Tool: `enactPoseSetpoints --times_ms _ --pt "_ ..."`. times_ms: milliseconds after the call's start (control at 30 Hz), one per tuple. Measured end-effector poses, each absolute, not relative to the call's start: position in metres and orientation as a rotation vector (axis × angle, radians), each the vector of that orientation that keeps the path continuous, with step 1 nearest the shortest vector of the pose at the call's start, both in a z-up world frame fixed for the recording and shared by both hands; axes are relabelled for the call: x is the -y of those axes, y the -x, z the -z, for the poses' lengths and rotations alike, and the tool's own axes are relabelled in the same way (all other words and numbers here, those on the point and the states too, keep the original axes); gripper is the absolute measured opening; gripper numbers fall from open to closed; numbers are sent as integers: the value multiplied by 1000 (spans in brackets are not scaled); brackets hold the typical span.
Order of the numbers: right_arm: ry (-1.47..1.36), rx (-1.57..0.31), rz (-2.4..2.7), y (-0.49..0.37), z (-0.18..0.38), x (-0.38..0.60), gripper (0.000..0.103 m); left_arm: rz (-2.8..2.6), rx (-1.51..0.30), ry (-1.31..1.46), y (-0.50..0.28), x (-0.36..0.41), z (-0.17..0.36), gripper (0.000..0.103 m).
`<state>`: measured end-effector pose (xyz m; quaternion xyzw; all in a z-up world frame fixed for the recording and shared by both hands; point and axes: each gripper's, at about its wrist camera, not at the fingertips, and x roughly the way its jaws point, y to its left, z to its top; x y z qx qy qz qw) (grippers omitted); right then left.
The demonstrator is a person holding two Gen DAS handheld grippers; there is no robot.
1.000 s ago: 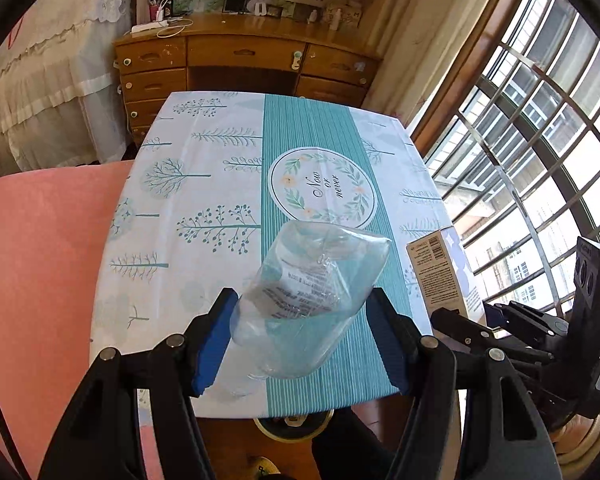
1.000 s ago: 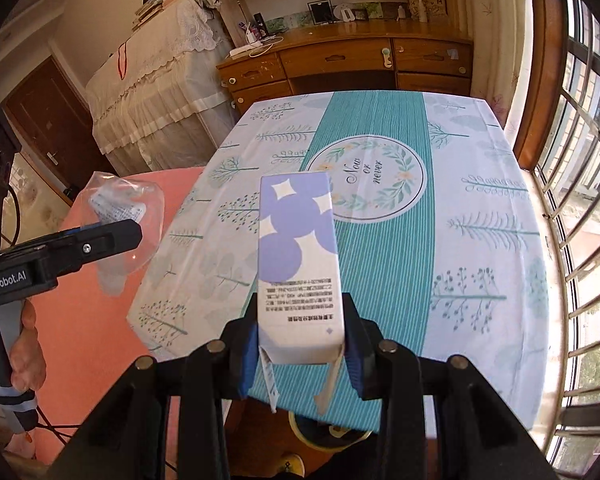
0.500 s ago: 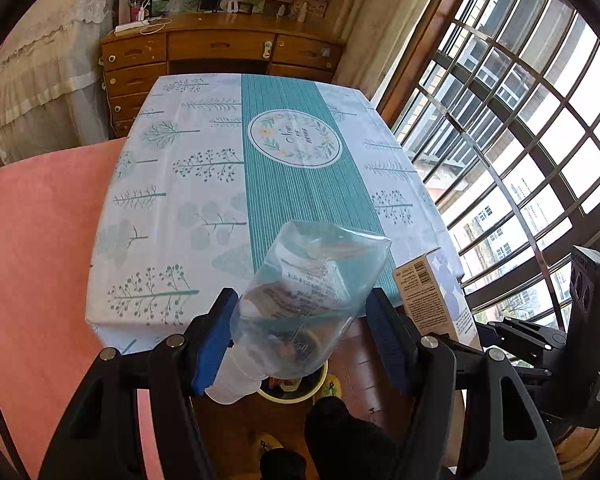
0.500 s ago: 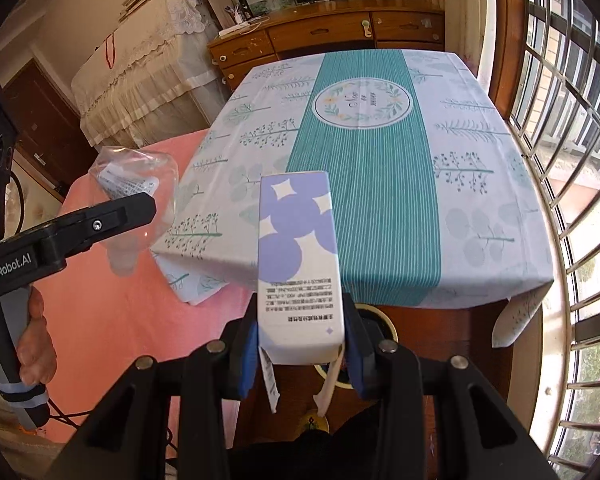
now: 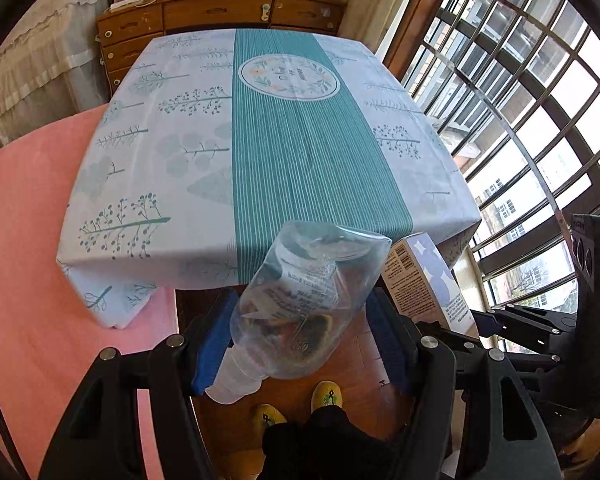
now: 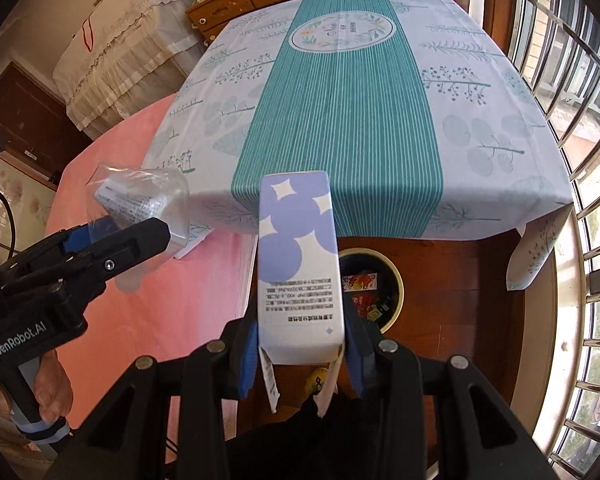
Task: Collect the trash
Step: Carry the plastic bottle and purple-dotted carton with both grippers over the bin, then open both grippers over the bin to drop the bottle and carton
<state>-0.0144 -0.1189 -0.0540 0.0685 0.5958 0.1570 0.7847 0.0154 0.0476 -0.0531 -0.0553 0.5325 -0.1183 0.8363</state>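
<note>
My left gripper (image 5: 300, 332) is shut on a crushed clear plastic bottle (image 5: 300, 300), cap end toward the camera, held above the floor in front of the table's near edge. My right gripper (image 6: 300, 344) is shut on a white and purple carton (image 6: 298, 264), upright between the blue pads. The carton also shows in the left wrist view (image 5: 424, 280), and the bottle in the right wrist view (image 6: 140, 204). A round trash bin (image 6: 392, 280) with colourful wrappers inside stands on the wooden floor just beyond and right of the carton.
The table with a teal and white tablecloth (image 5: 300, 140) lies ahead. A pink covered surface (image 6: 132, 280) is on the left. A barred window (image 5: 540, 120) runs along the right. A wooden dresser (image 5: 220, 12) stands at the back. The person's yellow shoes (image 5: 324, 396) are below.
Both grippers have pulled back from over the table to beyond its near edge, still holding the bottle and carton. The trash bin has come into view under the right gripper.
</note>
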Motion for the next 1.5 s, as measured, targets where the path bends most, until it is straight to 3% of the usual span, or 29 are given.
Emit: enactPoseSetpoints --times_ms 533,900,1067,1133,1300,1500 --pt "-156 -1510 -309 0 263 150 36 113 -1285 118 -20 1 266 64" --pt "-233 -1549 -240 -19 388 162 37 81 -1319 117 -45 15 390 65" --pt "-278 -1547 -246 -35 413 158 37 91 -1336 103 -48 12 419 65" --pt "-295 -1547 -239 -35 418 157 42 105 -1355 89 -51 8 426 66" --pt "-299 -1540 -202 -34 425 153 53 89 -1350 49 -54 3 430 85" --pt "-278 -1536 -195 -34 422 151 56 63 -1357 57 -56 -5 427 85"
